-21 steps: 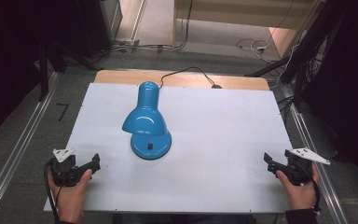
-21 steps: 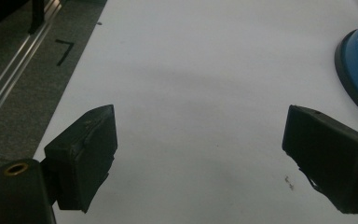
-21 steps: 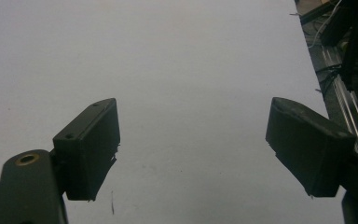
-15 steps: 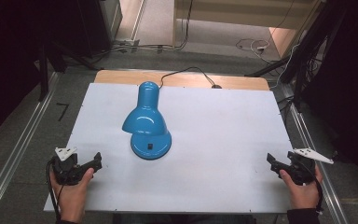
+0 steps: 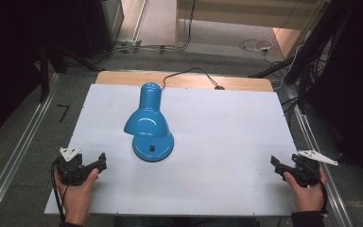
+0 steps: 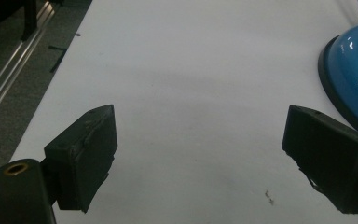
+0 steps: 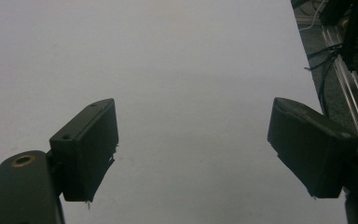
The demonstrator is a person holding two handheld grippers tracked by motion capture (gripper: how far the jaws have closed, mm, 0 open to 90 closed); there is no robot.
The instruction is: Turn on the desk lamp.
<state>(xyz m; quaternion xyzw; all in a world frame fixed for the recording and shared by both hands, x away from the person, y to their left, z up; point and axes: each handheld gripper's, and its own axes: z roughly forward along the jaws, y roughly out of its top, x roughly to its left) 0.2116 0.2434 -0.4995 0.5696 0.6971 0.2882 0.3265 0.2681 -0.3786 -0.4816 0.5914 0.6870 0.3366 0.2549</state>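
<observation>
A blue desk lamp (image 5: pixel 149 127) stands left of centre on a white worktop (image 5: pixel 227 142), its round base toward the person and its shade leaning over the base. A small black switch (image 5: pixel 151 148) sits on the top of the base, and a black cord (image 5: pixel 189 73) runs from the lamp off the far edge. The person's left claw (image 5: pixel 100 161) rests near the front left corner, just short of the lamp base and not touching it; its jaws stand wide apart with nothing between them. In the left gripper view the lamp base (image 6: pixel 354 74) curves in at the right edge, beside the right jaw. The right claw (image 5: pixel 275 163) lies near the front right edge, well apart from the lamp, jaws likewise spread and empty. The lamp appears to be what comes next, and the left claw is the closer one. A good approach would come in low toward the base or the neck, keeping clear of the cord, and close gently, since the glossy rounded shell could slip or tip.
</observation>
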